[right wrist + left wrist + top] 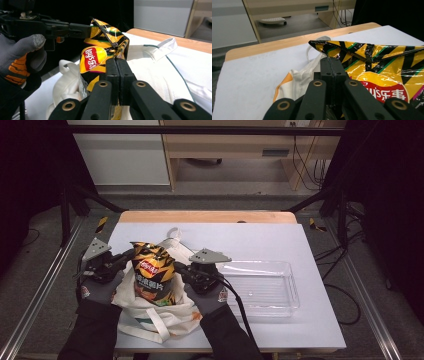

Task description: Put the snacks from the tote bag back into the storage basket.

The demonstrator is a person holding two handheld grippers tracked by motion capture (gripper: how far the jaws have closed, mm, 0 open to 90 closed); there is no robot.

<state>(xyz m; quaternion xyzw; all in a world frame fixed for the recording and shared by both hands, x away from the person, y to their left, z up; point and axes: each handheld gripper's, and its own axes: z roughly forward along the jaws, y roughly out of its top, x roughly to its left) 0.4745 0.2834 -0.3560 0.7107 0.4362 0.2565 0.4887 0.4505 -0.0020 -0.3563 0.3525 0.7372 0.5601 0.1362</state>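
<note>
- Yellow-and-black foil chip bag [153,272] stands upright in the mouth of a white cloth tote bag [150,317], which lies on the near left part of the white table [280,240].
- Long axis of the chip bag runs roughly vertical; its sealed top edge sits highest, and its lower end sits down in the tote bag.
- Left gripper [131,254] comes in level from the bag's left. Its jaws are closed together and pinch the foil at the upper left corner; the left gripper view shows the jaw tips [331,60] meeting at the foil's edge.
- Right gripper [177,266] comes in level from the bag's right, slightly lower. Its jaws are likewise closed on the foil's right edge, seen at the tips [117,60] in the right gripper view.
- The chip bag therefore lies directly between the two grippers, both touching it, neither nearer than the other.
- Clear plastic tray [291,285] sits to the right of the tote bag, just beyond the right hand [209,295], apart from the chip bag.
- Judgement: with both sides held and the axis upright, the coming move most likely calls for a straight lift to clear the cloth; the tray, if it is the destination, lies on the right gripper's side.
</note>
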